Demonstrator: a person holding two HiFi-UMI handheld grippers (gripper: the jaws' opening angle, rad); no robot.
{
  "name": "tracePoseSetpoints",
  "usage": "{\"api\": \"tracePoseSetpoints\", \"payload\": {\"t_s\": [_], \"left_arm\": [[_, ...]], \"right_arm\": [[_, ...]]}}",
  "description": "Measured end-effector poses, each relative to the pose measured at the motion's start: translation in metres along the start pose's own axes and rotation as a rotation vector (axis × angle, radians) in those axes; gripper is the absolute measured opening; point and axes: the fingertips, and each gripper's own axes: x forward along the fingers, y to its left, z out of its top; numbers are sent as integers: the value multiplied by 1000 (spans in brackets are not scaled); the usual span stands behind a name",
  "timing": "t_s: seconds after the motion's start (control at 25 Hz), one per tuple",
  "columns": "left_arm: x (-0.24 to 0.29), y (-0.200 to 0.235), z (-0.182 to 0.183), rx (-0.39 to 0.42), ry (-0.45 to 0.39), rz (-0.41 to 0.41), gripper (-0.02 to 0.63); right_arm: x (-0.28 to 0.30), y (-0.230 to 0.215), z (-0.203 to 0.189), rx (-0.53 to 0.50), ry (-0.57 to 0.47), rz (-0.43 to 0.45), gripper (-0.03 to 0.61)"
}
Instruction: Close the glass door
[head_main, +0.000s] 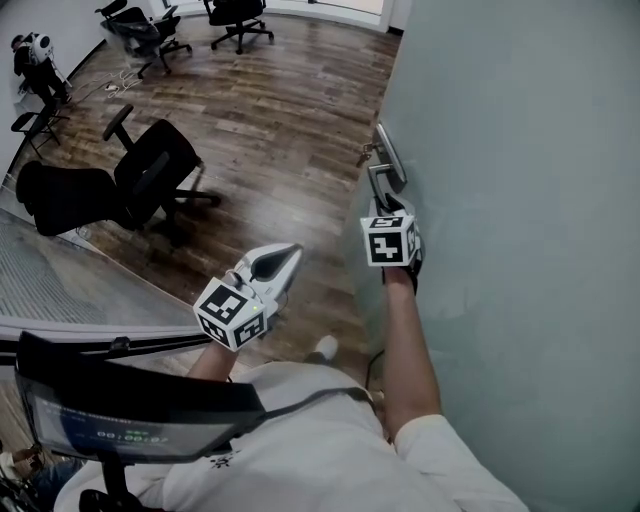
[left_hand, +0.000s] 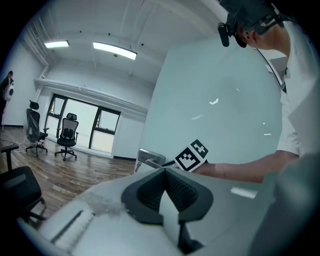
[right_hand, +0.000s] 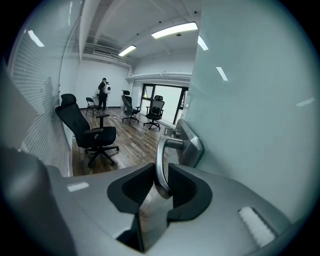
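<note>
**Thin hold on the handle may slip**

Our right gripper (right_hand: 160, 181) is clamped on the lower end of the metal handle (right_hand: 164, 150) of the glass door (head_main: 520, 200), which stands open at our right. Our left gripper (left_hand: 165, 176) is closed and empty, near the door. A skewed pull could slide the pads off the smooth lever, or turn it instead of swinging the door.

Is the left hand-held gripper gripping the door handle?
No: the left hand-held gripper is closed on nothing, and the handle sits well beyond its tips.
</note>
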Motion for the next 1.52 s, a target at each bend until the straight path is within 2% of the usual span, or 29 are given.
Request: {"api": "tracePoseSetpoints", "payload": {"t_s": [0.28,0.52,0.76,1.2,1.52], "left_arm": [[-63,23,2,-15,-28,-4,5],[-80,21,-6,-14,-29,-25,5],[-132,26,-14,-19,-38,-50,5],[-203,13,-31,-13,-44,-88,5],[-235,4,-34,-17,-50,-102,5]], "right_arm": [[-10,55,7,-96,50,3,94],[-11,78,-1,-177,74,28,97],[-27,133,1,-251,92,50,100],[-57,213,-6,-302,75,93,110],[-86,265,-9,-356,39,142,110]]}}
